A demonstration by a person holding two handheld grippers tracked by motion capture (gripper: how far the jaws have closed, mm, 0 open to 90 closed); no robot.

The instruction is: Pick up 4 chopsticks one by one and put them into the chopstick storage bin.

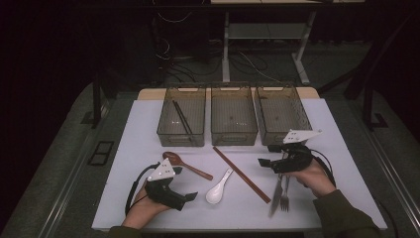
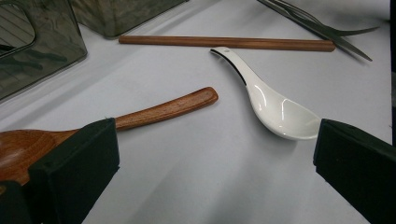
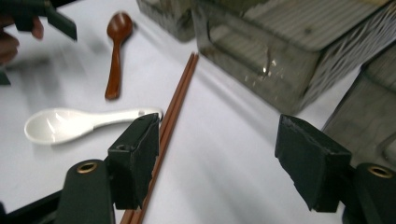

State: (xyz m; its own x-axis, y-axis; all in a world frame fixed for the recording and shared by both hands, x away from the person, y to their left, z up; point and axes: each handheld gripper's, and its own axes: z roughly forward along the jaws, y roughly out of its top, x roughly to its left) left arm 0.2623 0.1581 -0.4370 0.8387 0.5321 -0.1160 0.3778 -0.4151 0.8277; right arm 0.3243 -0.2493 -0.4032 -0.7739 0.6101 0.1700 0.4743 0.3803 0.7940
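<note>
Two grippers hover over the white desk (image 1: 148, 119), both with jaws spread wide and holding nothing. Taking the white spoon (image 1: 218, 189) as the landmark: the left gripper (image 1: 190, 196) sits just left of its bowl, and in the left gripper view the white spoon (image 2: 275, 105) lies between the open jaws' line of sight, apart from both. The wooden spoon (image 1: 184, 162) lies up and left of the white spoon, its bowl partly behind the left jaw in that view. The brown chopsticks (image 1: 241, 173) run diagonally just right of the white spoon's handle. The right gripper (image 1: 262, 162) hangs farther right, above the chopsticks. A knife and fork (image 1: 281, 194) rest right of the chopsticks. Three clear bins (image 1: 234, 116) stand beyond, the left one holding dark chopsticks (image 1: 182, 119).
</note>
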